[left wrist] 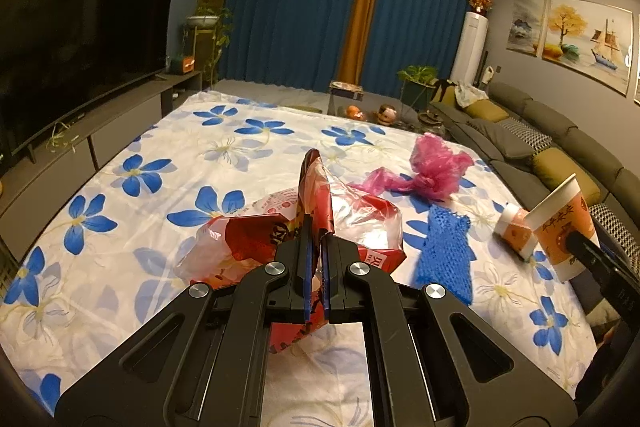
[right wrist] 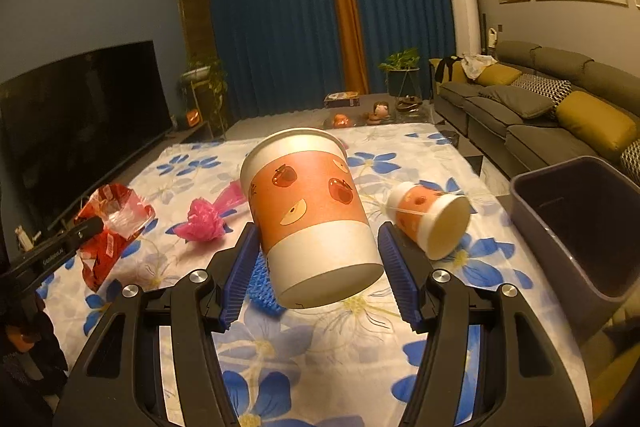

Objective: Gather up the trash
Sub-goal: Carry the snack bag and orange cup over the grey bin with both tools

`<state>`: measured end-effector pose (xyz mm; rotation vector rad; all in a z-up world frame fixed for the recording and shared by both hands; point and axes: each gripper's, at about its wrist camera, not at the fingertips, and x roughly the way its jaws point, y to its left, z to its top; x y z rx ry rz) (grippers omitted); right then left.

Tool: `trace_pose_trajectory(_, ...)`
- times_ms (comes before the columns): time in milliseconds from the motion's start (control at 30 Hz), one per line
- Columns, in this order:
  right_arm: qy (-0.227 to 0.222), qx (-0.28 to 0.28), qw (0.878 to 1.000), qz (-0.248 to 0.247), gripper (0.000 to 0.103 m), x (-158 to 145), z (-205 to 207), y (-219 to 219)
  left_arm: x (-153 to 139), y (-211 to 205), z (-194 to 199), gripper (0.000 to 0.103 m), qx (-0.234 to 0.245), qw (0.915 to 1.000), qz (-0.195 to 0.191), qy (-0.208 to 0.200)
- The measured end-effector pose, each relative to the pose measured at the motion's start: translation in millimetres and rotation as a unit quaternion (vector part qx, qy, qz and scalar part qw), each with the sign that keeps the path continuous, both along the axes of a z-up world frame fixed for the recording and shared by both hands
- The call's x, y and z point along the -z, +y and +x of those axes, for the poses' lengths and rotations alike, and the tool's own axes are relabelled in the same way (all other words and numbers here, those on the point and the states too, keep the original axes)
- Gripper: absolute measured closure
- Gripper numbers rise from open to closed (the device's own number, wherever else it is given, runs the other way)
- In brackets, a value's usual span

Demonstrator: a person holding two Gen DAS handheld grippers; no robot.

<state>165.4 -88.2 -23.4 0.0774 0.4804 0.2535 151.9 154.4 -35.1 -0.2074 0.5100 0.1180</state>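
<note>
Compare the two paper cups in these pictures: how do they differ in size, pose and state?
The big cup looks larger than the small cup. The big cup is held off the cloth in the right gripper, tilted with its mouth upward; the small cup lies on its side on the flowered cloth, ungripped. Both share an orange band with apple prints between white bands.

red chinese characters, unreadable, on large paper cup (left wrist: 566,227), faint lettering on left tool arm (right wrist: 52,254)
</note>
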Motion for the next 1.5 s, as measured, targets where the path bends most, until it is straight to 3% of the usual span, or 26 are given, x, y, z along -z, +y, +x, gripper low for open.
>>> trace_pose_trajectory(467,-0.029,0.016,0.999,0.016,0.043,-17.5,-33.9,-31.8,-22.7,-40.5,-20.5,0.100,0.035,0.9991,0.009,-0.020)
trace_pose_trajectory(1500,-0.053,0.074,0.995,0.029,0.043,-28.0,-51.7,-99.2,-38.7,-166.9,2.9,0.100,0.141,0.9881,0.050,-0.036)
